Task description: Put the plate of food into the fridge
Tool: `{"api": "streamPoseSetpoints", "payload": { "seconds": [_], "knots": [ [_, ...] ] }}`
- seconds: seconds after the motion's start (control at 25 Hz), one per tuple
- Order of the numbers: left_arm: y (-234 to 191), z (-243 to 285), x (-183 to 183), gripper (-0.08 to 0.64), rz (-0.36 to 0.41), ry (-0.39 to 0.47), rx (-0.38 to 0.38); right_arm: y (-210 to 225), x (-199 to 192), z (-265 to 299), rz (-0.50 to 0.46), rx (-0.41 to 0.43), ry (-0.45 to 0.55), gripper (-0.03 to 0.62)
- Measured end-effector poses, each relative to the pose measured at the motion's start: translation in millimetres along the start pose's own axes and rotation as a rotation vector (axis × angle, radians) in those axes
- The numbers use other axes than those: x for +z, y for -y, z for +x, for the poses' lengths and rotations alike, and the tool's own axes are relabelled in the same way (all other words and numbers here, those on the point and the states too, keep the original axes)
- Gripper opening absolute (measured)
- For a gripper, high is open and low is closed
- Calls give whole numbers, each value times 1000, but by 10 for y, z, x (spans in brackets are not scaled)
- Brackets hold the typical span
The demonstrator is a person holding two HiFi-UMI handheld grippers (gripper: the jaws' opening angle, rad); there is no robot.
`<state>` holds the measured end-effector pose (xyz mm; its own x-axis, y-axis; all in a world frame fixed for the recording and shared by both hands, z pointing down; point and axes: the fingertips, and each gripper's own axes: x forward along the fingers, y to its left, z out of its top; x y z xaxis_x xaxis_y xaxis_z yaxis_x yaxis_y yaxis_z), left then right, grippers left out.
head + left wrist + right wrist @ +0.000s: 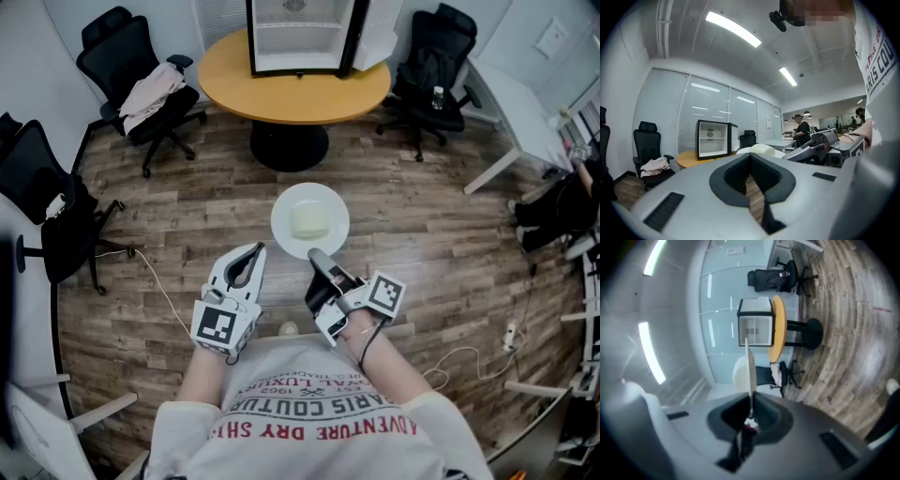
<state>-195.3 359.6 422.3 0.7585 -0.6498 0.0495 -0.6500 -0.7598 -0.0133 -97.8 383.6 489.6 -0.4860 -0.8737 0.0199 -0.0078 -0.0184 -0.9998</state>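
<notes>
A small fridge [300, 47] stands on the round tabletop [291, 94] at the far side of the room. Its door is swung open to the right, and its white inside and a shelf show. Nearer the person, well apart from the fridge, a white plate [286, 225] hangs over the wooden floor [187, 216]. A pale block of food [310, 221] lies in the middle of it.

Both forearms reach forward from the body, side by side. The left forearm [202, 375] points a little left of the plate, and the right forearm [389, 370] angles in toward its near edge.

The left gripper [249, 258] sits just beside the plate without touching it. Its jaws are drawn together, with only a thin slit between the pads and nothing in it. The right gripper [319, 256] is clamped on the near rim of the plate. In the right gripper view the plate runs edge-on between the closed pads, toward the fridge.
</notes>
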Motion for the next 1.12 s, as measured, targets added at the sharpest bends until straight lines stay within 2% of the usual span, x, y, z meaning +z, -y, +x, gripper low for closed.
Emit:
{"api": "streamPoseSetpoints", "payload": {
  "seconds": [0.12, 0.32, 0.68, 0.88, 1.0, 1.12],
  "knots": [
    [11, -22, 22, 26, -27, -4, 10, 10, -16, -7, -4, -8, -5, 37],
    [-45, -44, 16, 26, -12, 2, 10, 8, -50, 34, -1, -8, -7, 37],
    [-162, -37, -30, 26, -47, -1, -2, 62, -74, 142, 7, -50, 4, 37],
    [-121, 50, -155, 26, -63, -17, 7, 177, -6, 146, 30, -60, -11, 37],
    [-40, 135, -224, 26, -29, -17, 10, 270, 83, 103, 34, -54, -27, 37],
    [-221, 383, -142, 26, -24, -20, 34, 211, 298, 362, 42, -50, -54, 37]
  ]
}}
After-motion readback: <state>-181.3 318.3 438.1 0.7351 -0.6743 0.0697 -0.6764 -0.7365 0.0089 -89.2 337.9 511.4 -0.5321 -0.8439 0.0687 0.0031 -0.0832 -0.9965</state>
